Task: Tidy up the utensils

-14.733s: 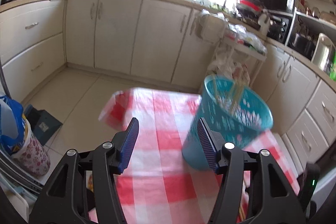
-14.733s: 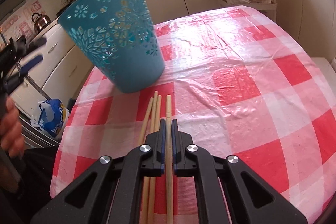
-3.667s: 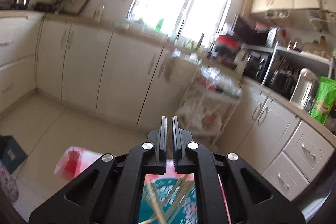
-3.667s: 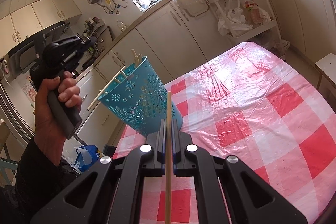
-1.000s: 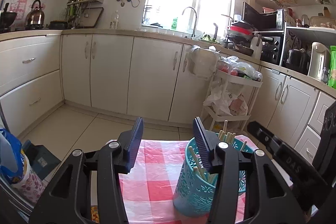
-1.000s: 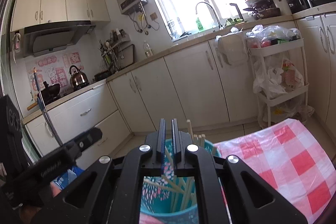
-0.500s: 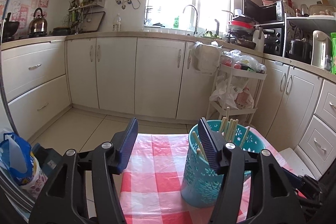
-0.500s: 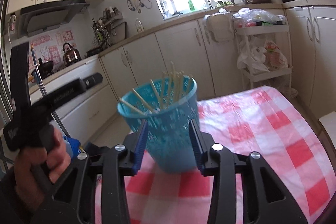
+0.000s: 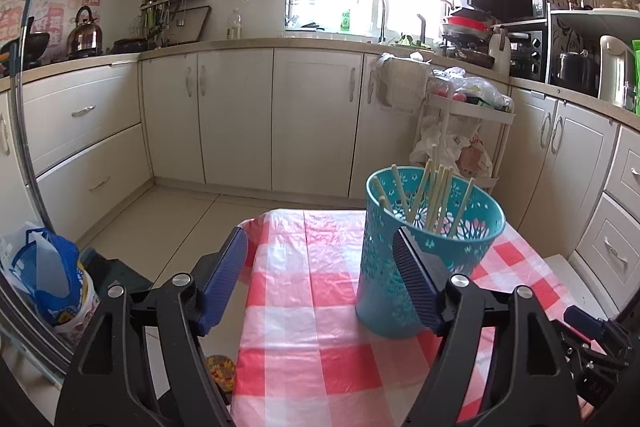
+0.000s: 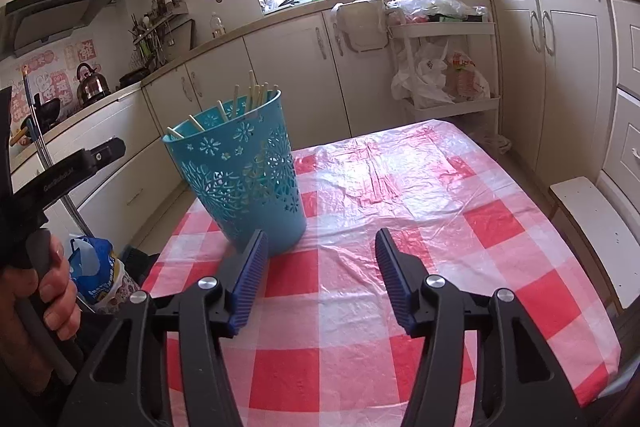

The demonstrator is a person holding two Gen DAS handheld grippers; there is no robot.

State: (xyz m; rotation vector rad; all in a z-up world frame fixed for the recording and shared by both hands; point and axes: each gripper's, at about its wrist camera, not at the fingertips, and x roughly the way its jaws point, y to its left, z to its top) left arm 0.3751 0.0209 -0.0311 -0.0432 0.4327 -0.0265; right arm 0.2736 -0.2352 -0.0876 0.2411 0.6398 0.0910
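Observation:
A teal perforated basket [image 9: 430, 247] [image 10: 240, 171] stands upright on the red-and-white checked tablecloth [image 10: 400, 211], holding several wooden chopsticks [image 9: 430, 193] [image 10: 256, 95] that lean out of its rim. My left gripper [image 9: 320, 255] hovers near the table's left edge, its jaws opening with nothing between them; its right finger overlaps the basket's lower side in the picture. My right gripper [image 10: 318, 251] is right of and nearer than the basket, jaws opening, only cloth between them. A hand [image 10: 48, 291] holds the left gripper's handle at the left of the right wrist view.
White kitchen cabinets [image 9: 312, 115] run behind the table. A white trolley with plastic bags [image 9: 460, 131] stands past the far edge. A blue bag [image 9: 44, 275] sits on the floor at left. A white stool [image 10: 592, 227] stands at the table's right side.
Both grippers drew back and sank toward the table while their jaws widened. The right one went from shut above the basket to open beside it.

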